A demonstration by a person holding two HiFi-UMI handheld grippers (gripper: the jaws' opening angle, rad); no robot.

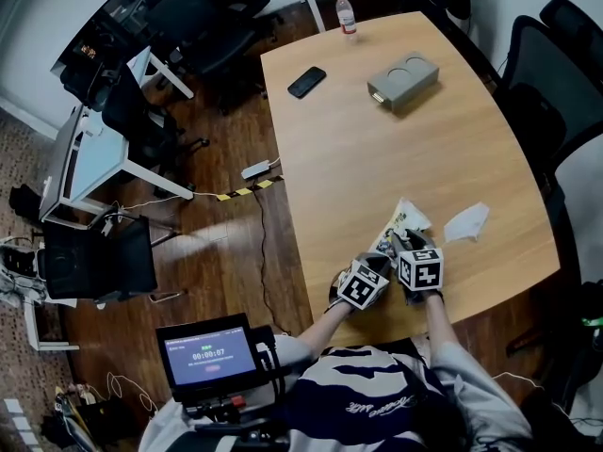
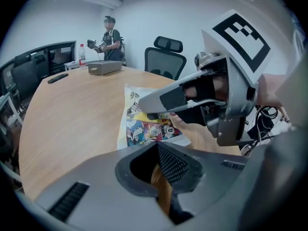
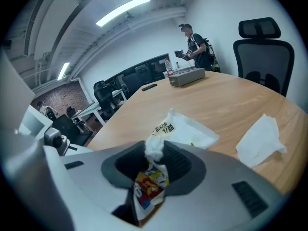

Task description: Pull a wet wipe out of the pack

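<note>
A: Where's the wet wipe pack (image 1: 399,226)?
B: On the tabletop (image 1: 358,149), close to the near edge, right of centre. Cartoon-print face up.
A: State of the right tool (image 3: 154,148)?
B: Tips are down on the pack's top face. Jaws apart, with a white tuft of wipe (image 3: 153,155) standing up between the pads. The tuft brushes both pads, but I don't read a clamp. The printed pack shows under it through the gap.
A: And the left tool (image 2: 158,147)?
B: Jaws together, nothing in them. Only a sliver of bare wood shows behind the tips. It sits at the near edge beside the right tool. The pack lies just ahead of it, not between its jaws.
A: Anything else out?
B: One loose wipe (image 1: 467,222), crumpled, between the pack and the right edge, apart from the pack. There's a grey box (image 1: 403,81) toward the far edge. A black phone (image 1: 306,81) lies left of it, near the left edge. A bottle (image 1: 346,14) stands at the far edge. A person (image 3: 195,46) stands beyond the far end.
</note>
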